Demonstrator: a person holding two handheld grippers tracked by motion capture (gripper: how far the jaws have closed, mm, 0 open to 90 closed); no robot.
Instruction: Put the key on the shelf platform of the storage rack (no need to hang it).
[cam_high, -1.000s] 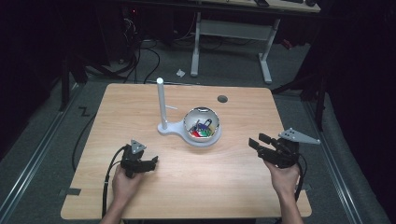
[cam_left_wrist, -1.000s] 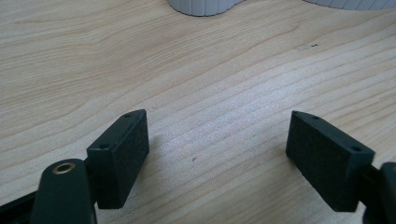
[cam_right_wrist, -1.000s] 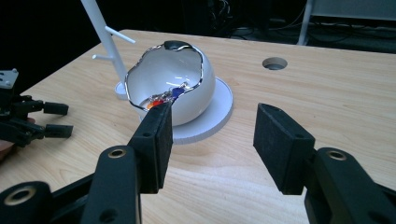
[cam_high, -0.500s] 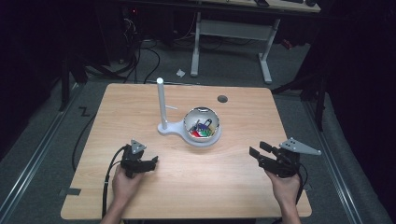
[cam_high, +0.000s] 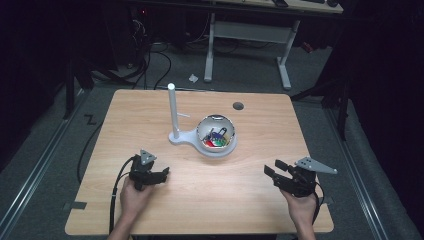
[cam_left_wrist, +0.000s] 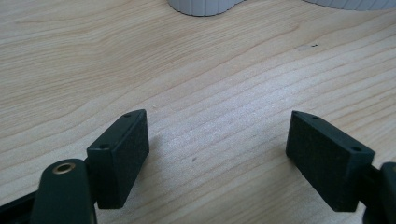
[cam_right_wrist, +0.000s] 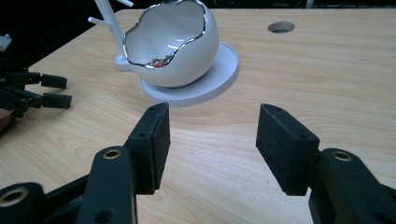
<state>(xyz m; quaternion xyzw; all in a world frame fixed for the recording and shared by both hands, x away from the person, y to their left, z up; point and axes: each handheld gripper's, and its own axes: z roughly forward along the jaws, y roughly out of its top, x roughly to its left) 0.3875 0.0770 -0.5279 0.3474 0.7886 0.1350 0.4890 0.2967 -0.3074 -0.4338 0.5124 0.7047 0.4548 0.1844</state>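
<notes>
High view, container: a white egg-shaped bowl with a jagged silver rim is seen on a white stand near the middle of the table; a white post rises from the stand at the bowl's left.
High view, contents: small coloured pieces, red, green and blue among them, are seen piled inside the bowl; what they are cannot be told.
High view, left claw: held low over the near left part of the table, jaws pointed right; the bowl lies far and to its right, well apart.
High view, right claw: held over the near right part of the table, jaws pointed left; the bowl lies far and to its left, well apart.
Left gripper view, left claw: the jaws are spread wide, with bare table between them and nothing gripped; the stand's white edge is seen at the far side.
Right gripper view, container: the bowl is seen ahead on its round base, a few red pieces showing past the rim.
Right gripper view, right claw: the jaws have just been opening and stand well apart, with nothing between them; the bowl lies beyond the tips, untouched.
Right gripper view, other claw: the left claw is seen at the left edge.
</notes>
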